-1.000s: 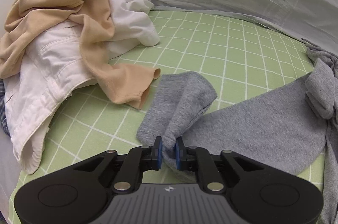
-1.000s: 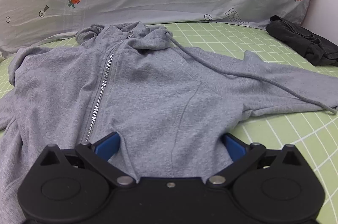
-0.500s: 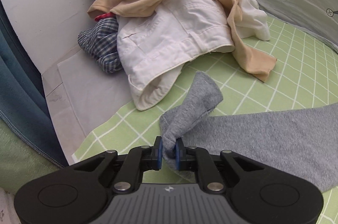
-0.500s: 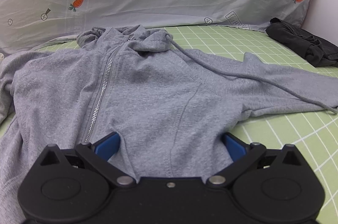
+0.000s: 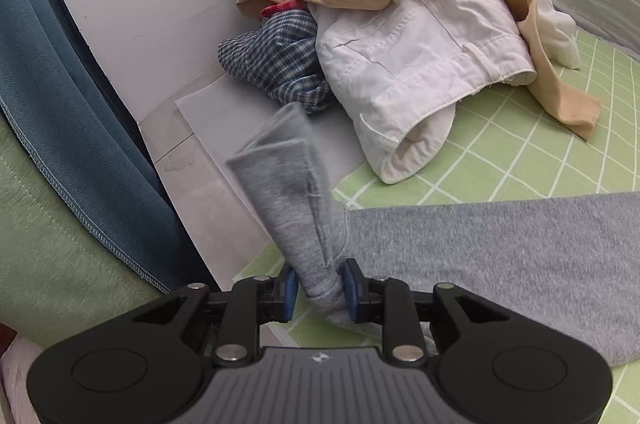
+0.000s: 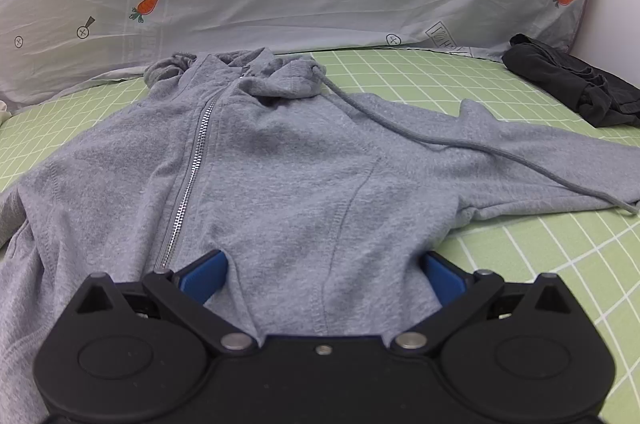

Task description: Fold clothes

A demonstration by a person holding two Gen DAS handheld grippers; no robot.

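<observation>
- Left claw (image 5: 318, 290): jaws opening; the bunched cuff of the grey hoodie sleeve (image 5: 296, 208) sits between the blue pads, with a gap showing at the left pad.
- Right claw (image 6: 322, 274): jaws spread wide over the hem of the grey zip-front hoodie (image 6: 280, 160), pads not pressing it.
- Hoodie lies flat, front up, on the green checked bed sheet (image 6: 520, 248).
- Heap of beige, white and plaid clothes (image 5: 404, 24) lies beyond the sleeve.

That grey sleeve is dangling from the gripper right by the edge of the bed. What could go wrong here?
The left gripper is opening with the grey sleeve cuff between its pads, near the mattress edge; the cuff could slide off the bed. It might also land bunched, spoiling the fold. The right gripper stands wide open over the hoodie's hem, so nothing pins the body if the sleeve tugs it.
</observation>
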